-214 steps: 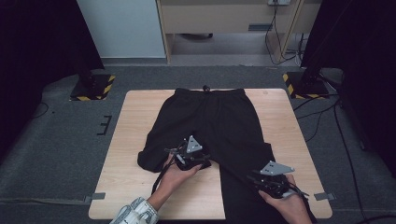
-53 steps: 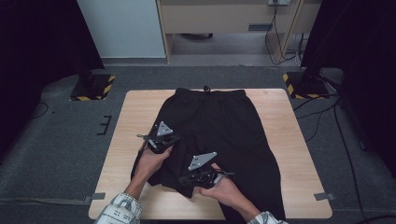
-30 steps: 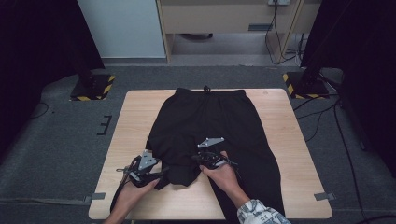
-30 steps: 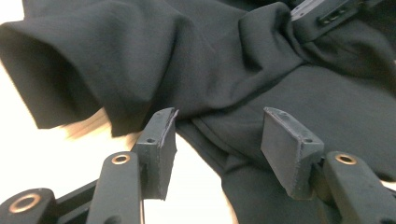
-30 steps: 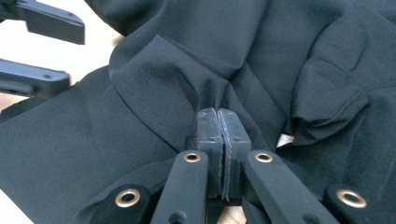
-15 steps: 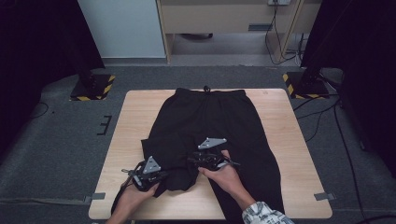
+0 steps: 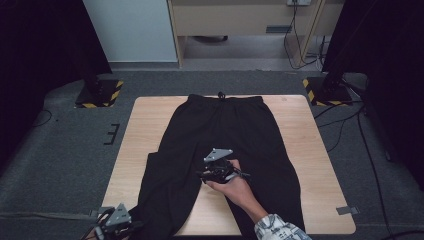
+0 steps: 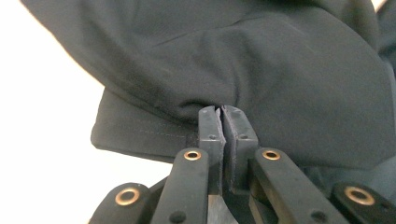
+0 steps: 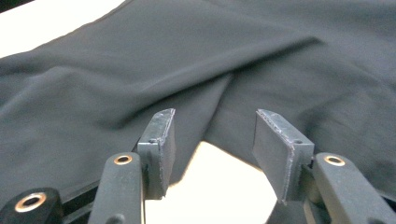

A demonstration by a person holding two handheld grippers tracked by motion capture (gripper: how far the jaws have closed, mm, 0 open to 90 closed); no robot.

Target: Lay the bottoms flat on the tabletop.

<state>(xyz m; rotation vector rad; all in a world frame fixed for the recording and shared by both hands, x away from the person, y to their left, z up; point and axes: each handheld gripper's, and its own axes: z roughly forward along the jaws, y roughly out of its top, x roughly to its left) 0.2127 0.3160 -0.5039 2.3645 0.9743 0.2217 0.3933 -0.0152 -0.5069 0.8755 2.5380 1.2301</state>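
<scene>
Black trousers (image 7: 220, 125) lie flat on the wooden table (image 7: 145, 130), waistband at the far edge. My left gripper (image 7: 131, 226) is past the table's near left corner, shut on the hem of the left trouser leg (image 8: 280, 70); the pads (image 8: 212, 126) pinch a fold of cloth. The leg runs stretched from the middle toward that corner. My right gripper (image 7: 203, 175) rests where the two legs split. Its jaws have just been opening and stand apart, pads (image 9: 161, 135) on either side of a bare wedge of table, with cloth (image 9: 140, 60) beyond them and nothing pressed between.
Two black stands with yellow-striped bases (image 7: 100, 95) (image 7: 325, 90) flank the table's far corners. Cables (image 7: 360, 130) trail over the grey carpet on the right. A cabinet (image 7: 240, 20) stands behind the table.
The left gripper shut on the leg hem and pulled it toward the near left corner, off the table's front. The right gripper stayed in place and opened its jaws.
</scene>
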